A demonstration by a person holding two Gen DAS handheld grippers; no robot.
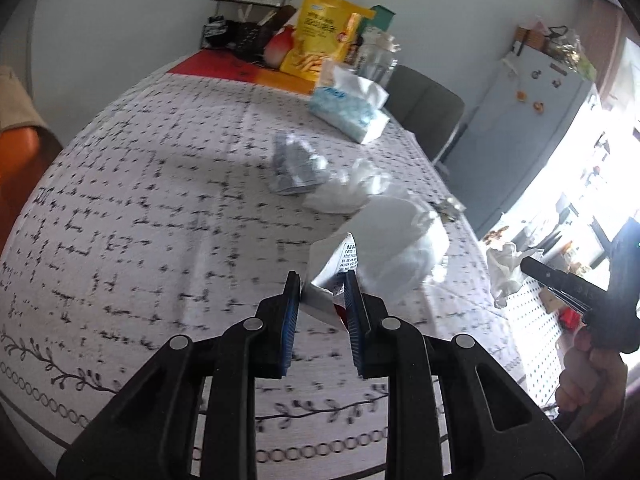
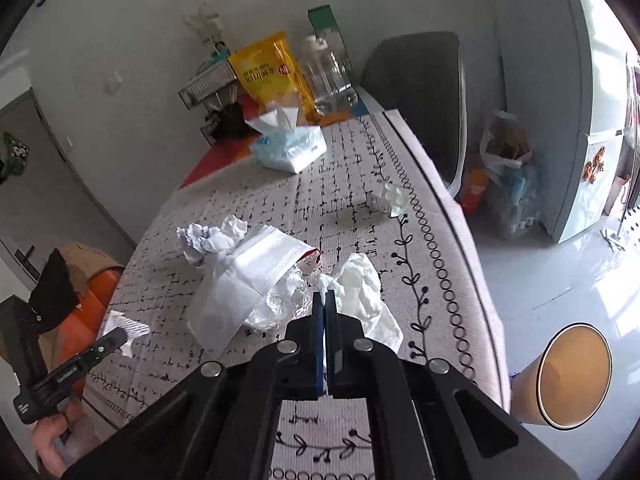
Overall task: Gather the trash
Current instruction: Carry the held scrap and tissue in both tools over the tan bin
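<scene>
The left gripper is clamping its blue-padded fingers on a small white wrapper with printed text and a touch of red, the wrapper sticking up and forward from between the tips. In the right wrist view that same wrapper is showing at the left gripper's tip, off to the left of the right fingers.

The right gripper is holding its fingers together, pinching the near edge of a crumpled white tissue, which is spreading ahead and to the right of the tips over the counter. From the left wrist view the tissue is hanging at the right gripper's tip, far to the right of the left fingers.

Just left of the right fingers a white face mask is lying over crinkled clear plastic, with a ball of crumpled paper beyond it. Further ahead a tissue pack is sitting, and behind it a yellow snack bag. Low to the right of the right fingers, beyond the counter's edge, a paper cup is showing its open mouth.
</scene>
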